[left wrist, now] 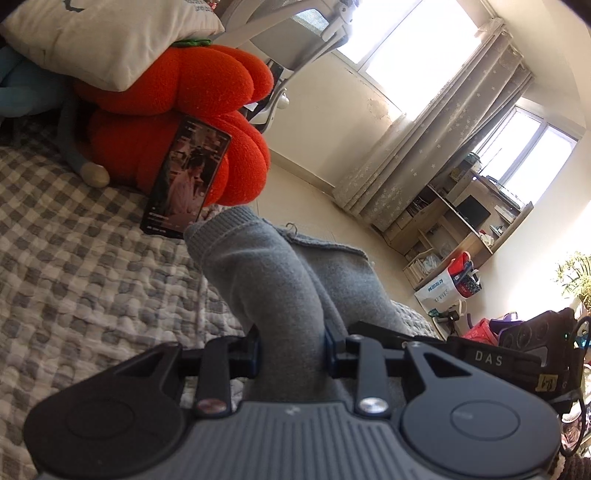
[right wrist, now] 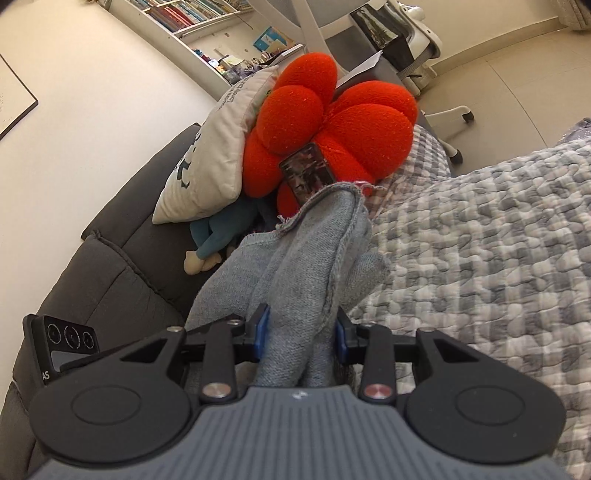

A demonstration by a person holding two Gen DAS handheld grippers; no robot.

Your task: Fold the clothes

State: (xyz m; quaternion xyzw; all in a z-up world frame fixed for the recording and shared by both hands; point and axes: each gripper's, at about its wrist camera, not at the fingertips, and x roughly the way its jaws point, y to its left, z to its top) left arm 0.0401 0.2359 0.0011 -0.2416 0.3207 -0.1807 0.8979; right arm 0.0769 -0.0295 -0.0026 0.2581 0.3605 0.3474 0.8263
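Above quilted checked bedspread (left wrist: 92,266): both grippers pinching bunched grey knit garment (left wrist: 280,288).

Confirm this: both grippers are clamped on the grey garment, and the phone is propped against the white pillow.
Not quite. Both the left gripper and right gripper do clamp the grey garment, but the phone leans against the red plush cushion, not the white pillow; both wrist views show it.

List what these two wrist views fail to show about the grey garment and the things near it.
- Grey garment: left wrist view, its lower part is hidden behind the left gripper; the type of garment is unclear.
- Same garment: right wrist view, bunched in the right gripper, so the folds hide its shape.
- Phone: screen too small to read.
- Blue toy: mostly hidden under the pillow.
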